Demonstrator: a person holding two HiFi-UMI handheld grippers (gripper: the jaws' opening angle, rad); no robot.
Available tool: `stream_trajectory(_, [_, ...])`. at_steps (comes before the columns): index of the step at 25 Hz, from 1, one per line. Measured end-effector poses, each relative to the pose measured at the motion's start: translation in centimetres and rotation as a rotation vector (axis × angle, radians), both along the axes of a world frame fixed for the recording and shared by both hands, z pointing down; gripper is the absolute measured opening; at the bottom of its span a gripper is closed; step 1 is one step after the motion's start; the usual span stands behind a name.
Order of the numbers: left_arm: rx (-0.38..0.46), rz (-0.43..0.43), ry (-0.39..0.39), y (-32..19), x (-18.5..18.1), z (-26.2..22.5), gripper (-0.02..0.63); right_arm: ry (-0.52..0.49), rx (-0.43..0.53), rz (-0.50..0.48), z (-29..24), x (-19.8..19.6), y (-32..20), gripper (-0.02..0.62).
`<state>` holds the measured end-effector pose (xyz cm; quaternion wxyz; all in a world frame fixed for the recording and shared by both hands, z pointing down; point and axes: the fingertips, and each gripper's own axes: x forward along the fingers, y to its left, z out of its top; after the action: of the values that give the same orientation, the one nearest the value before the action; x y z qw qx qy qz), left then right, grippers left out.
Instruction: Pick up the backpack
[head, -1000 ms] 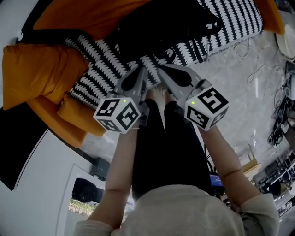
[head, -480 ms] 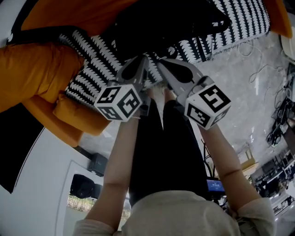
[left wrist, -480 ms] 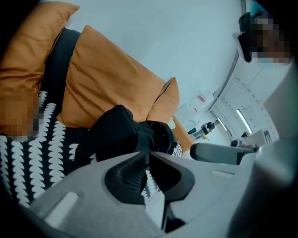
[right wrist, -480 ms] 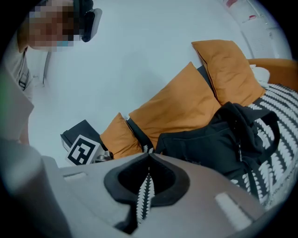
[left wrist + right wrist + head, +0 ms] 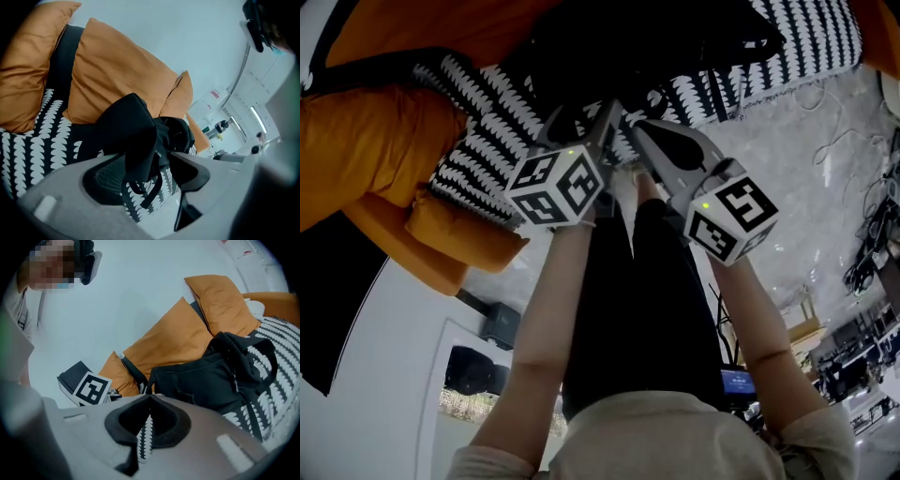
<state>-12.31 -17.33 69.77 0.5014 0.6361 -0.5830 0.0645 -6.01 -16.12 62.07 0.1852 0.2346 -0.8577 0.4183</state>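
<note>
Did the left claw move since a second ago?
Yes. The left claw slid farther over the patterned blanket toward the backpack, jaws opening with backpack fabric between them.

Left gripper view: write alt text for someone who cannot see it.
The left tongs are opening, with a fold and strap of a black backpack between them. The backpack lies on a black-and-white blanket, with orange cushions behind it against a pale wall.

R gripper [image 5: 150, 396] tips together; black backpack [image 5: 201, 380] beyond
</note>
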Motion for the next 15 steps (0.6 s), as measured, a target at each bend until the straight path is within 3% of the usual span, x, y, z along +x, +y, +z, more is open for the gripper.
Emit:
stream_trajectory(6, [-0.025, -0.067, -0.065, -0.8, -0.9, 1.4, 0.368, 0.002, -0.015, 0.015, 0.6, 0.5, -0.3, 0.003])
stream_trajectory(15, [-0.064, -0.178, -0.126, -1.7, -2.4, 2.7, 0.370, 0.003, -0.035, 0.000, 1.8, 1.0, -0.4, 0.003])
